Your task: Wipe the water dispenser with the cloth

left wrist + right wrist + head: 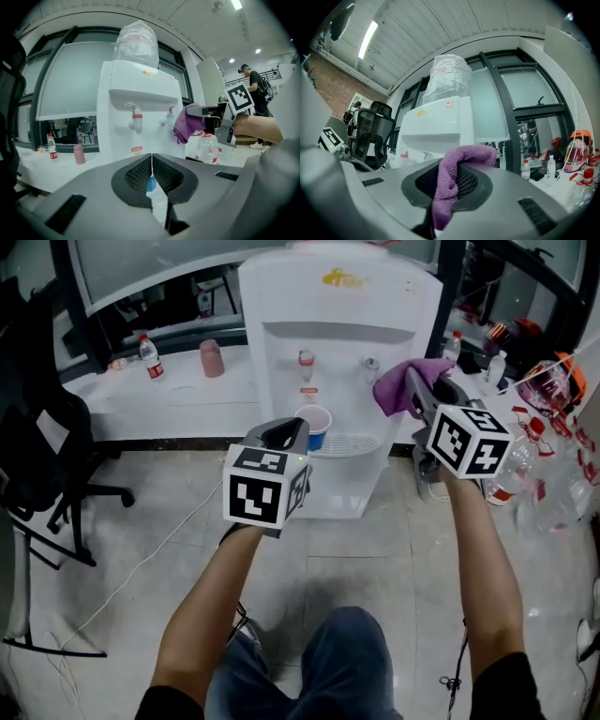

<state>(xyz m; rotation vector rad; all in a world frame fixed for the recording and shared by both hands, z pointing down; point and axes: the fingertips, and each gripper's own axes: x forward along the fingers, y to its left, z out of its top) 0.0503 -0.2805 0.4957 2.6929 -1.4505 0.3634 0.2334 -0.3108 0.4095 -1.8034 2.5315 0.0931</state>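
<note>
Purple cloth [401,385] is pinched in my right gripper [418,390], whose jaws are clamped on a fold of it; the rest droops down over the pads and hangs below them in the right gripper view. I hold it up at the right front edge of the water dispenser [342,352], level with the taps and just beside the pale tap [370,364]. Whether the cloth actually touches the white housing I cannot tell from any view

My left gripper [284,433] is lower and nearer the middle, pointed at the dispenser's recess. Its jaws are pressed together with nothing between them, the pads meeting along a thin line in the left gripper view. Just past their tips a blue cup [317,425] stands on the drip tray, below the red tap [306,362]

On top of the dispenser sits a large clear bottle [137,42]. To the left, on the white ledge [178,395], stand a pink cup [212,358] and a small water bottle [149,357] with a red label, well apart from the dispenser. A black office chair [37,456] stands at the far left
</note>
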